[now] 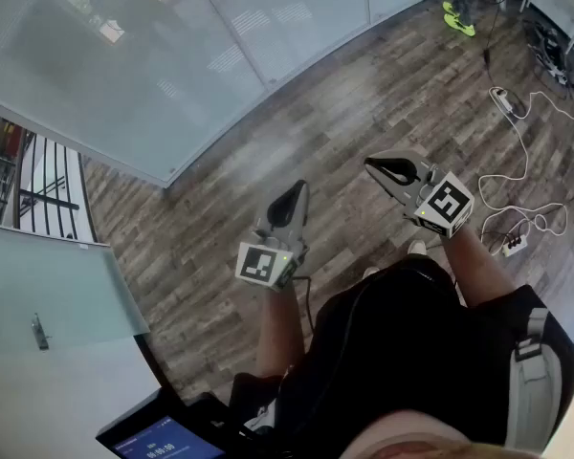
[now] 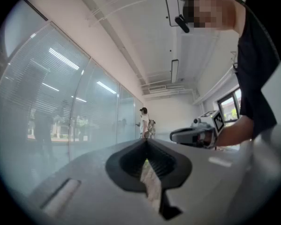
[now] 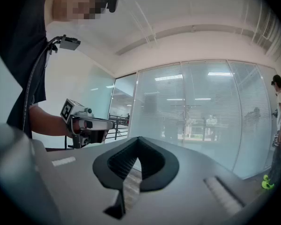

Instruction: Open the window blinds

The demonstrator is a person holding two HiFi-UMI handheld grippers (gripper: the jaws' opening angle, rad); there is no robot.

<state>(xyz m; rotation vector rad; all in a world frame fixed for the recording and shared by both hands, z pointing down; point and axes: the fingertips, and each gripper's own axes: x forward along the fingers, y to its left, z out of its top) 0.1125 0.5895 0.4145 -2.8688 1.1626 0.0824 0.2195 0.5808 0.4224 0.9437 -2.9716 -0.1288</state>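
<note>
Looking down in the head view, the left gripper (image 1: 292,191) and the right gripper (image 1: 371,165) are both held level over the wood floor (image 1: 201,247), jaws pressed together on nothing. The window blinds (image 1: 231,57) hang behind the curved glass wall (image 1: 124,113) ahead, well apart from both tips; the left gripper seems slightly nearer.

In the left gripper view, the 2 jaws meet at their tips, and the blinds (image 2: 51,97) lie off to the left, slats running horizontally.

In the right gripper view, the jaws are likewise closed and empty, and the blinds (image 3: 201,102) stand almost straight ahead. No cord or wand shows, so the control probably has to be found first.
</note>
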